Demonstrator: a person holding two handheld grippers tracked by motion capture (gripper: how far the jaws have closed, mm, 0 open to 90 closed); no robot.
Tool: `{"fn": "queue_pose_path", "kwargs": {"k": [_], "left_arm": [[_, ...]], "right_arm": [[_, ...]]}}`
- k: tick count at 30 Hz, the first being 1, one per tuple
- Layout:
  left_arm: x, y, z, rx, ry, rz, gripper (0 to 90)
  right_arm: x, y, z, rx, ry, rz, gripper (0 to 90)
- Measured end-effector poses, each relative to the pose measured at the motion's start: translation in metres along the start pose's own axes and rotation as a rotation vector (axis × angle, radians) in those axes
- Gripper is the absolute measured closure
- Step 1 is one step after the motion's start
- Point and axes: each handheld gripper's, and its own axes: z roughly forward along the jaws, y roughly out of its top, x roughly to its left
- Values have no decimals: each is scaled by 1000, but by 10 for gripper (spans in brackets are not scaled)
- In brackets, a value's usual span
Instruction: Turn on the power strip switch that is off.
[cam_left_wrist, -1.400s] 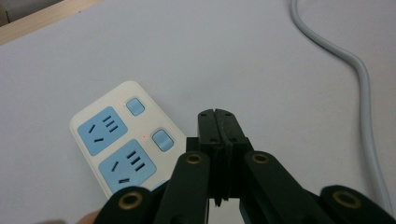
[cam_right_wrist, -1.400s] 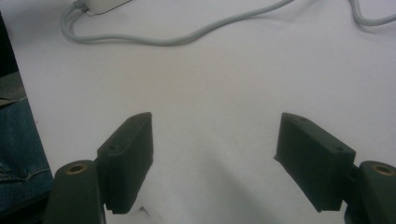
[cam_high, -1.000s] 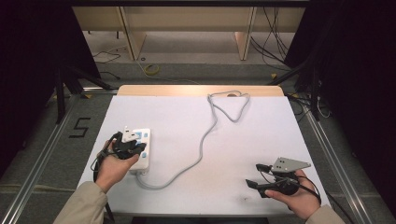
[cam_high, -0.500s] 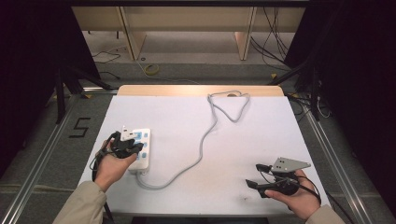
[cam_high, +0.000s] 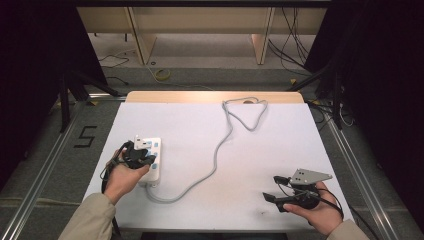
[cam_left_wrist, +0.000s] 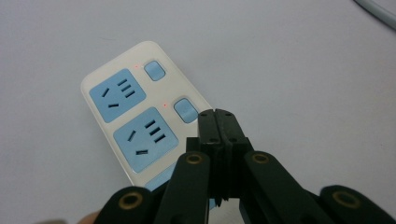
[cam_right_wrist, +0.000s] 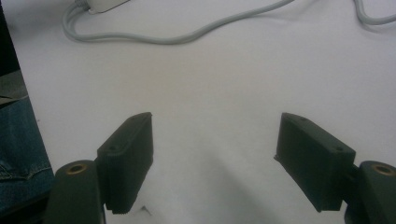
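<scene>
At near-left of the bench (cam_high: 210, 125), left hand-held gripper (cam_left_wrist: 218, 122) clenched, empty, tips beside a switch button (cam_left_wrist: 186, 109) of the power strip (cam_high: 151, 160); strip's long axis runs near-to-far. Right hand-held gripper (cam_high: 274, 188) released, well apart.

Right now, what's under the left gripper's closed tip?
The left gripper, jaws shut and empty, hovers over the power strip, beside its second blue switch. Two sockets show beyond; the strip's near end is hidden by the jaws.

White power strip (cam_left_wrist: 140, 121) with light-blue socket faces and light-blue switches; pale grey cable (cam_high: 220, 145); white table (cam_high: 280, 145); black gripper jaws.
</scene>
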Motion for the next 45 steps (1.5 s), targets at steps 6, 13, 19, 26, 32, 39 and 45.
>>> {"fn": "queue_pose_path", "kwargs": {"k": [6,13,19,26,32,39,45], "left_arm": [[-1,1,3,25,-7,2,899],[-2,1,5,46,-14,-3,899],[-2,1,6,53,-14,-3,899],[-3,1,7,66,-16,-3,899],[-3,1,8,72,-13,-3,899],[-2,2,8,82,-16,-10,899],[-2,3,8,92,-15,-28,899]], "right_arm": [[0,0,0,1,0,0,279],[0,0,0,1,0,0,279],[0,0,1,2,1,0,279],[0,0,1,2,2,1,279],[0,0,1,2,2,0,279],[0,0,1,2,3,1,279],[0,0,1,2,2,1,279]]}}
